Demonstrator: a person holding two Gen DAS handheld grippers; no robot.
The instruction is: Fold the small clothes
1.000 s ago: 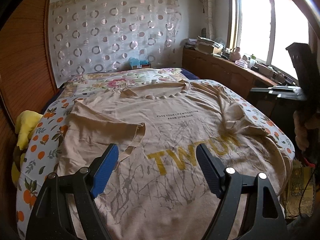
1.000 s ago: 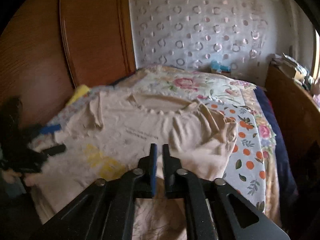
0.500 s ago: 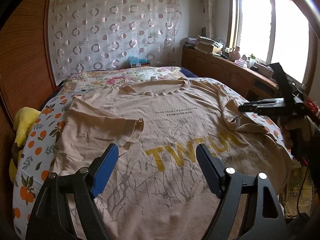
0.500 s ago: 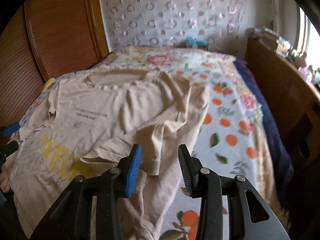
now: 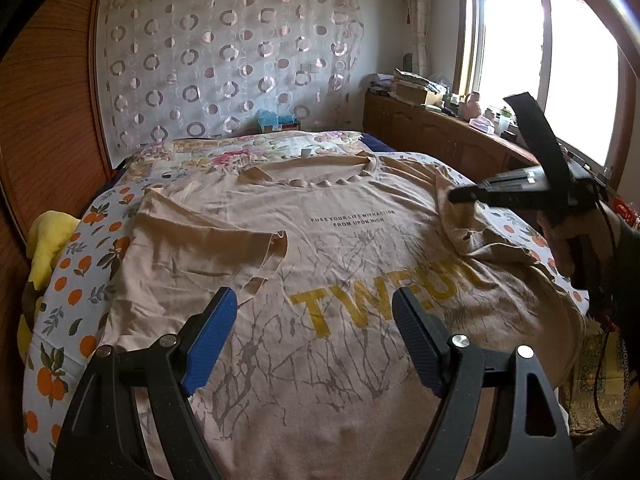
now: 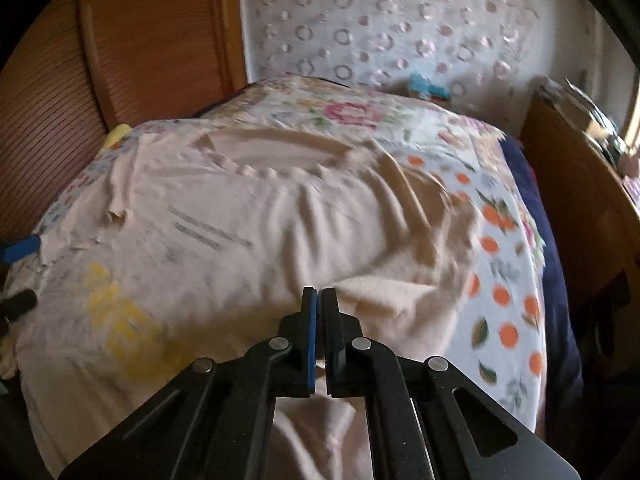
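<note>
Under both tongs [image 5: 314, 318], T-shirt [image 5: 340, 236]

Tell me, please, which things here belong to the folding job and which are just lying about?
Job in hand:
- beige T-shirt, spread on the bedspread
- left gripper, jaws open
- right gripper, jaws have just closed on the sleeve

Lying about:
- yellow cloth
- blue item
- sideboard clutter

Both grippers, the left gripper [image 5: 314, 336] and the right gripper [image 6: 319, 300], are showing black frames, blue finger pads and silver screws.
</note>
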